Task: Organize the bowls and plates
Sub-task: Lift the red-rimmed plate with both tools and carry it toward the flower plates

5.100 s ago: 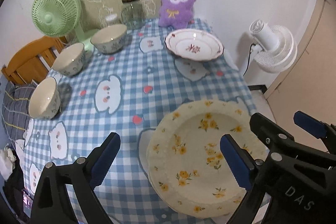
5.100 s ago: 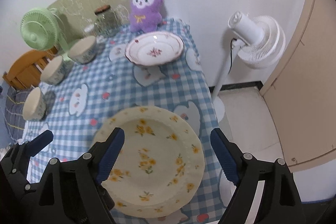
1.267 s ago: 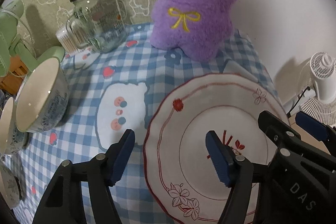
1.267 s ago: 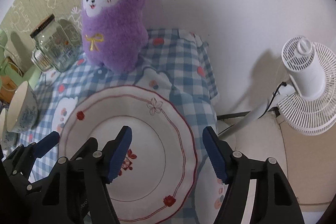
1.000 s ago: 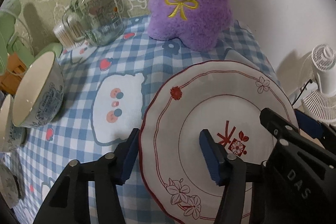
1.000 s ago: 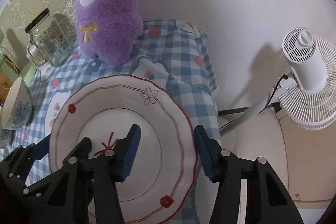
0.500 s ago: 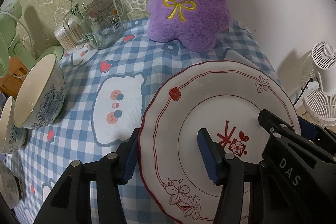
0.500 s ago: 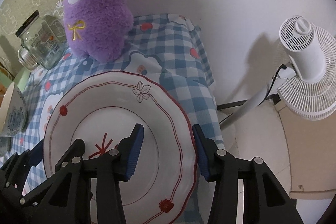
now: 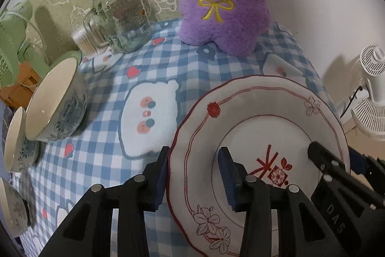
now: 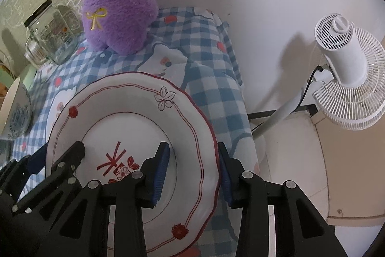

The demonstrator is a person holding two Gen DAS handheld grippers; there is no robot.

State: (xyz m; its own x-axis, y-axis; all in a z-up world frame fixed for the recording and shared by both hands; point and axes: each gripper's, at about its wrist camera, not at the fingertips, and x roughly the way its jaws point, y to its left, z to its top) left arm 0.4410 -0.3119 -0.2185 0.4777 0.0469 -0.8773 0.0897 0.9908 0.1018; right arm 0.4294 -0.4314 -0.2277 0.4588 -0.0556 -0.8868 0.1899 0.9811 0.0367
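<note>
A white plate with red trim [image 9: 264, 127] [image 10: 134, 117] lies at the far right corner of the checked tablecloth [image 9: 108, 155]. My left gripper [image 9: 193, 153] straddles its left rim, one pad outside the edge and one inside the well, jaws closing and pads touching. On the opposite rim, near the table's drop-off, my right gripper [image 10: 192, 148] does the same, jaws closing on it. Each gripper also shows in the other's view: right gripper [image 9: 334, 153], left gripper [image 10: 60, 151]. A blue-patterned bowl [image 9: 55, 107] leads a row of bowls at the left.
A purple plush toy [image 9: 226, 4] and a glass jar [image 9: 120, 16] stand just behind the plate. Beyond the left bowls is a green fan [image 9: 12, 47]. Off the table's right edge a white fan [image 10: 344, 78] stands on the floor.
Both grippers' jaws have narrowed onto the red-trimmed plate's rims, from wide apart to touching. The hands have barely moved over the last second.
</note>
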